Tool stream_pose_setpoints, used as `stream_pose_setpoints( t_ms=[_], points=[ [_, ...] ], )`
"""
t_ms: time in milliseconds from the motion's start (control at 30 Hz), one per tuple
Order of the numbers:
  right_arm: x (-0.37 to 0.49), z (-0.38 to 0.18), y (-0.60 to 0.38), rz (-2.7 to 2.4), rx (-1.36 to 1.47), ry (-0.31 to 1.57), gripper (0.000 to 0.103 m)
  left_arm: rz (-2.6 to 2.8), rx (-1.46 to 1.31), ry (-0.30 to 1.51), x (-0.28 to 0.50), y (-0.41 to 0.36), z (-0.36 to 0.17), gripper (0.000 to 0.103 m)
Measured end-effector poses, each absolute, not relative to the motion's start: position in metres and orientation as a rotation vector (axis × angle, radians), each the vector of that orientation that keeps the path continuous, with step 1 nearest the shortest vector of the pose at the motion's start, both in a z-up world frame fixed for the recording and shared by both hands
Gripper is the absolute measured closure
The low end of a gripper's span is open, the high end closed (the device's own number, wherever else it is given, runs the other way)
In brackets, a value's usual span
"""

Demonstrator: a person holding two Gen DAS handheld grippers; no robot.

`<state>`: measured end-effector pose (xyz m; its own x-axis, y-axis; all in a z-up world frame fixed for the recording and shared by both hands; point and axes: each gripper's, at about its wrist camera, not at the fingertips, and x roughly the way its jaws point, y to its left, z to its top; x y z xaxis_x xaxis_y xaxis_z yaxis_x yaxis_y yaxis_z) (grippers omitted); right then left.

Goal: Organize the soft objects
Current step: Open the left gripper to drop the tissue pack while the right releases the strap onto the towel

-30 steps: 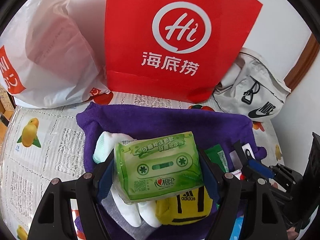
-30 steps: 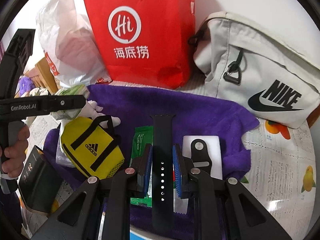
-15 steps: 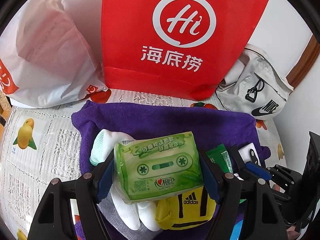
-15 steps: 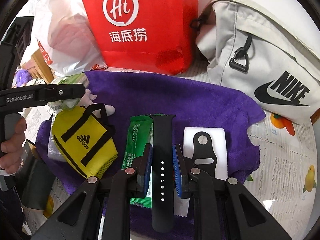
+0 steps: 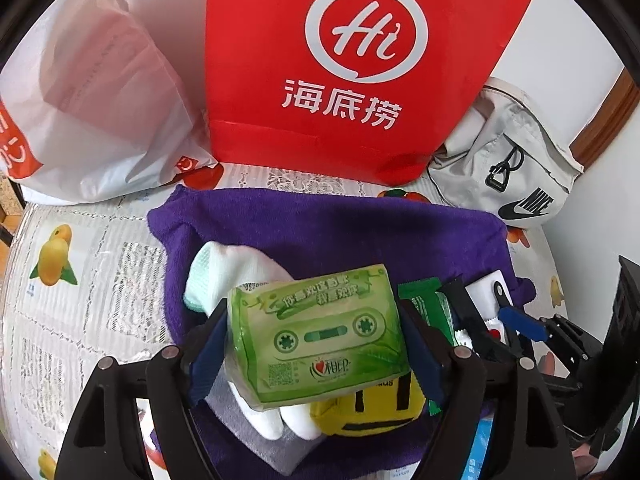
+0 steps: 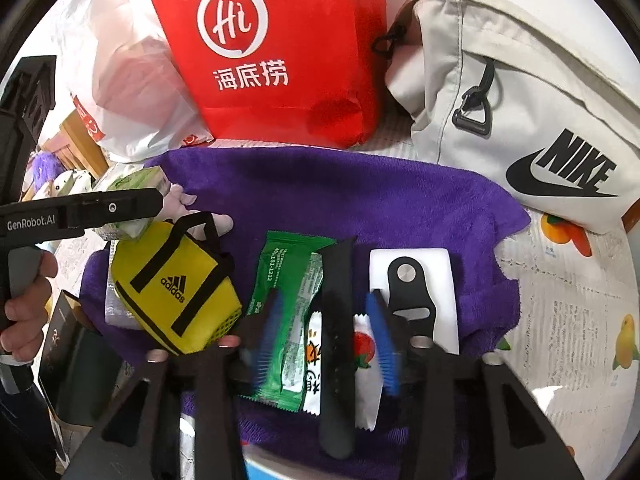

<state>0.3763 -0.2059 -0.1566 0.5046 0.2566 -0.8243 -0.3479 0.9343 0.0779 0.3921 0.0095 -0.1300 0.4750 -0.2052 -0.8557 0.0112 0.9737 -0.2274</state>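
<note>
Green plastic, printed with a cassette, wraps the soft tissue pack (image 5: 316,332) that is clamped between the blue pads of the left gripper (image 5: 316,344) and held above a purple towel (image 5: 332,232). White socks (image 5: 228,276) and a small yellow zip pouch with black straps (image 5: 368,408) are seen beneath the pack, at its 10 and 5 o'clock. The right gripper (image 6: 326,340) has just been opening; its jaws are parted, and a long black rubber watch strap (image 6: 338,344) is left lying untouched on the towel between the blurred pads, running from 12 to 6 o'clock.
</note>
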Motion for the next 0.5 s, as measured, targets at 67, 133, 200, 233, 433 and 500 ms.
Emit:
stream_pose_setpoints(
  t_ms=[67, 133, 200, 233, 433, 500],
  points=[
    [0.371, -0.152, -0.204, 0.365, -0.108, 0.964, 0.048, -0.129, -0.196, 1.059, 0.389, 0.01, -0.126, 0.018],
    [0.366, -0.148, -0.205, 0.362, -0.104, 0.959, 0.048, -0.139, -0.195, 1.052, 0.385, 0.01, -0.122, 0.016],
    [0.361, -0.144, -0.207, 0.365, -0.093, 0.953, 0.048, -0.132, -0.189, 1.052, 0.381, 0.01, -0.118, 0.016],
    [0.358, -0.142, -0.208, 0.364, -0.09, 0.952, 0.048, -0.13, -0.189, 1.051, 0.379, 0.011, -0.116, 0.016],
    [0.339, -0.128, -0.212, 0.347, -0.076, 0.938, 0.048, -0.123, -0.185, 1.035, 0.358, 0.012, -0.101, 0.016],
    [0.33, -0.123, -0.215, 0.34, -0.06, 0.935, 0.048, -0.119, -0.178, 1.029, 0.349, 0.012, -0.096, 0.016]
  ],
)
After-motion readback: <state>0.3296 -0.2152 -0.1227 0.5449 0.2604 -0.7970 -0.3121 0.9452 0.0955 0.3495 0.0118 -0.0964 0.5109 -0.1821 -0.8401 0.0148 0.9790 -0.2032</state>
